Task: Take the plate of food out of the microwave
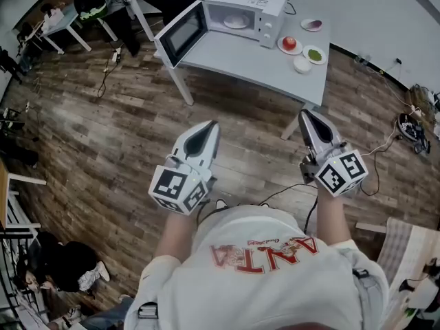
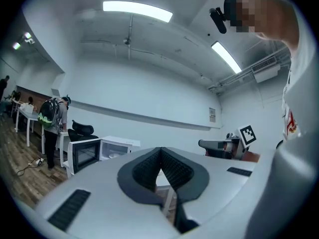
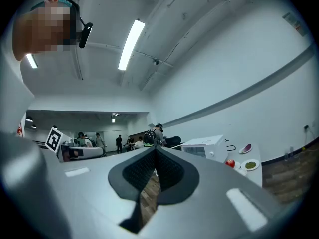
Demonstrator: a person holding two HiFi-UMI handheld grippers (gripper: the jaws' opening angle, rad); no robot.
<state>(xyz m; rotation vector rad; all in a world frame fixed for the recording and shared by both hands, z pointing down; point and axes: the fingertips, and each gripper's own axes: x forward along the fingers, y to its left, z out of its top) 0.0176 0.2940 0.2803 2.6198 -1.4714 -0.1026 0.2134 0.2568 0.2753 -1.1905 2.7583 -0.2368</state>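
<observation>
While the microwave (image 1: 256, 4) stands open on the table (image 1: 254, 64), plate (image 1: 236, 21) inside, my left gripper (image 1: 210, 126) and right gripper (image 1: 305, 115) hover well apart from it, each with jaws pressed together.

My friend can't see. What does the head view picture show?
A microwave stands on a grey table with its door open and a plate inside. A person holds the left gripper and right gripper shut and empty above the wood floor, short of the table. Small dishes sit beside the microwave.

Left gripper (image 1: 210, 126) and right gripper (image 1: 306, 115) point level ahead, side by side, fingers (image 2: 143, 169) closed tip to tip.
</observation>
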